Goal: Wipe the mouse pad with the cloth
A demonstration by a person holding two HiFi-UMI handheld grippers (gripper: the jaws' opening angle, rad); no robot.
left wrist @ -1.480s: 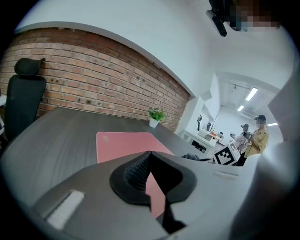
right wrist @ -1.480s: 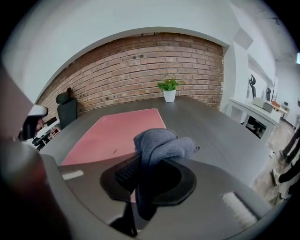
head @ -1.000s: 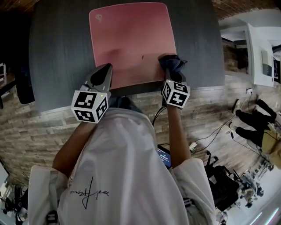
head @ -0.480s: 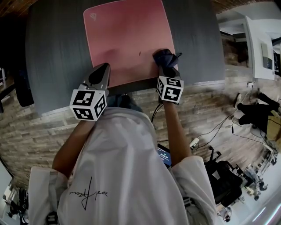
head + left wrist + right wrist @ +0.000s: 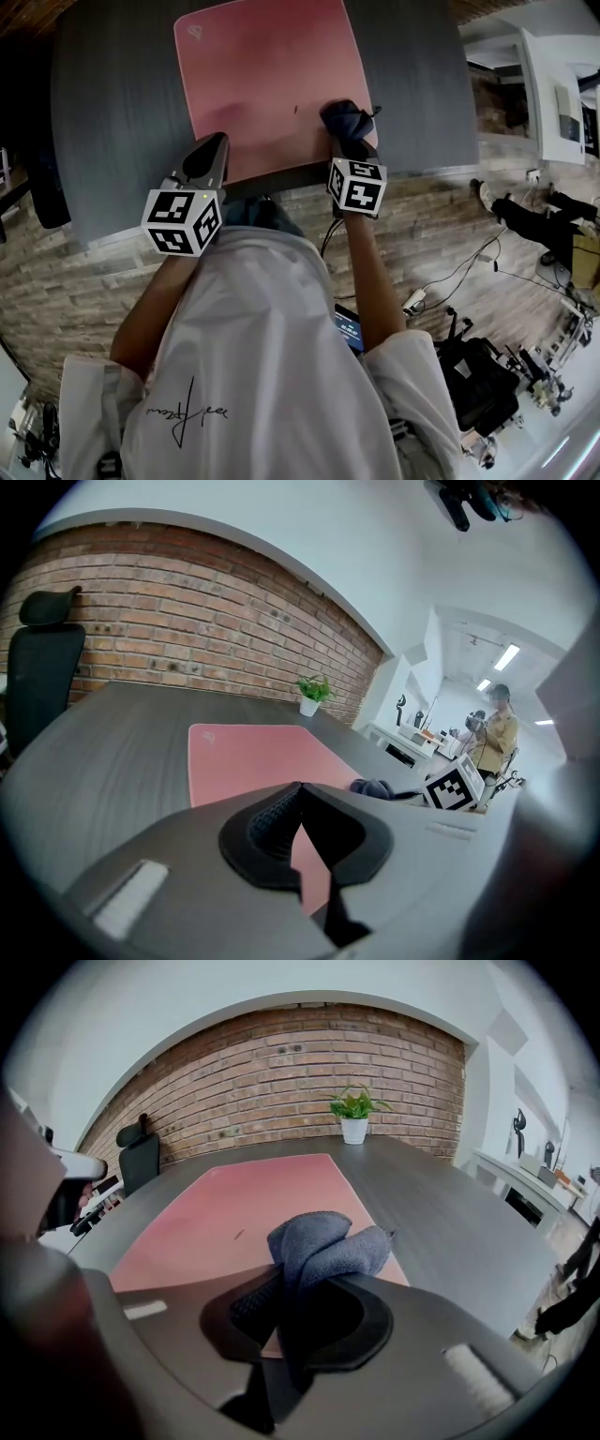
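text: nothing reading clearly | shirt [image 5: 253, 319]: showing a dark handwritten scrawl [image 5: 192, 412], not legible | pad [image 5: 262, 84]: carrying a small pale corner logo [image 5: 195, 31], too small to read | left cube [image 5: 183, 222], right cube [image 5: 357, 186]: showing black-and-white square markers, no letters

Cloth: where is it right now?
In the head view, the dark blue cloth sits clamped in the right gripper, at the near right corner of the pink mouse pad.

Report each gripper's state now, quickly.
Left gripper: shut, holding nothing.
Right gripper: shut on the cloth, which rests on the mouse pad.
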